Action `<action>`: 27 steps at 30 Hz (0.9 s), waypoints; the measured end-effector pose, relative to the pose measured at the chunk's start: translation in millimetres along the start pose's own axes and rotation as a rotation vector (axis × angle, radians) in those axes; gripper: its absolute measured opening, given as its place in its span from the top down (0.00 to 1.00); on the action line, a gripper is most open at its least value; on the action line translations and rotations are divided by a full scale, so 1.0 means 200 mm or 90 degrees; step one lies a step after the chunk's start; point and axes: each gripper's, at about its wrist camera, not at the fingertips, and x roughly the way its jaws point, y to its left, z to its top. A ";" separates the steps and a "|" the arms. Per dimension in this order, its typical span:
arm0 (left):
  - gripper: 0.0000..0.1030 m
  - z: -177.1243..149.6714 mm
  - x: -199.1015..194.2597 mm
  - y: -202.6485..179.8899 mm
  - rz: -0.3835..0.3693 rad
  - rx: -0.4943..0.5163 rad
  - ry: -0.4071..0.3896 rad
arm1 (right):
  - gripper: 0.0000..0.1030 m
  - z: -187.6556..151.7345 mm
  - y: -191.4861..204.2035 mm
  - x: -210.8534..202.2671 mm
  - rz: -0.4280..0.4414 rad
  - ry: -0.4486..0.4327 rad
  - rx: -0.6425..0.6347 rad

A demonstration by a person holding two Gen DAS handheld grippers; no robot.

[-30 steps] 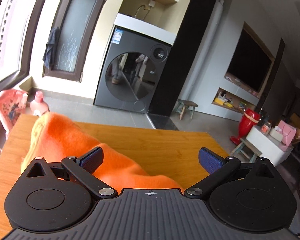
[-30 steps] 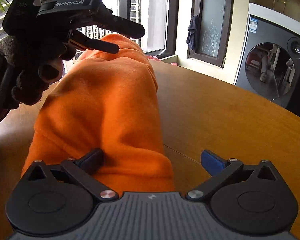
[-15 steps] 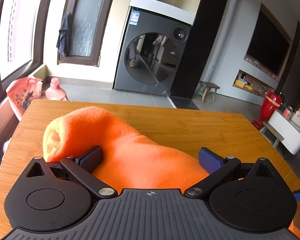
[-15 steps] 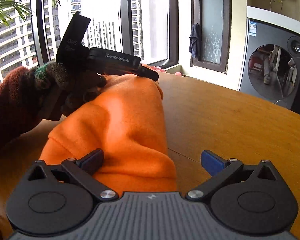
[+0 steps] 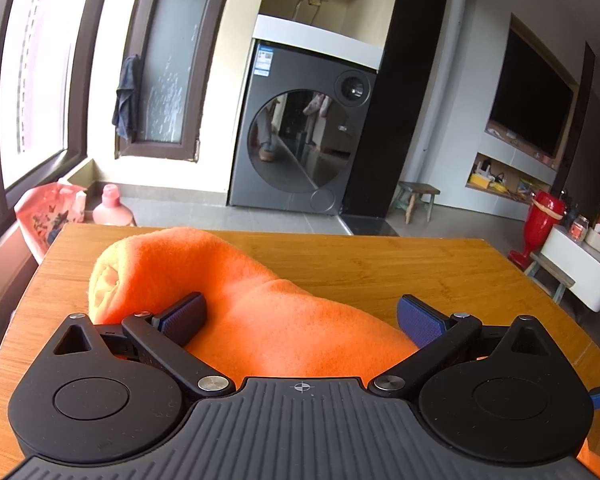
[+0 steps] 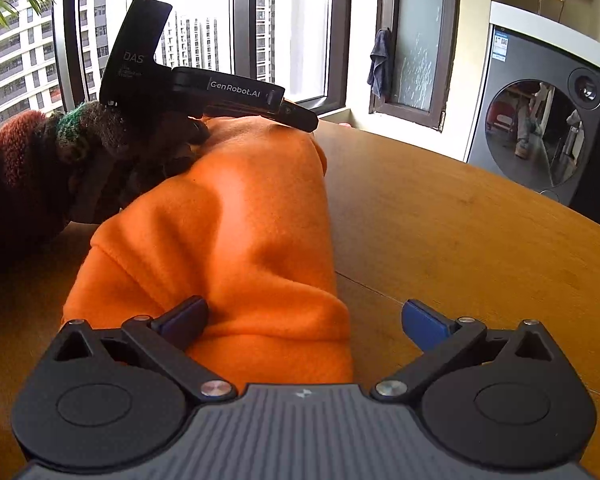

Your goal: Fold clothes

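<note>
Across the centre of the wooden worktop (image 5: 380, 264) lies the orange garment (image 5: 260, 312) (loosely rolled); both the left hand-held gripper (image 5: 300, 314) and right hand-held gripper (image 6: 304, 318) straddle it, fingers spread wide apart.

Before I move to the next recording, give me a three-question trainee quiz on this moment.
1. True or false: the left gripper is shut tight on the orange garment.
2. Multiple choice: the garment lies on A) the floor, B) the wooden table, C) the washing machine.
3. Fill in: in the right wrist view, the right gripper is ____, with the garment lying between its fingers.

Key: 1 false, its fingers are spread wide with cloth between them. 2 B. 3 open.
</note>
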 end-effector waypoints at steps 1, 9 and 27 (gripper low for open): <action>0.00 0.00 0.00 0.00 -0.001 -0.001 -0.001 | 0.00 0.00 0.00 0.00 0.002 0.001 0.004; 0.00 -0.01 -0.01 0.01 0.014 0.001 -0.011 | 0.00 0.00 0.00 0.01 0.008 0.004 0.021; 0.00 -0.03 -0.04 -0.01 0.065 0.001 -0.031 | 0.00 0.01 -0.07 0.03 0.035 0.006 0.080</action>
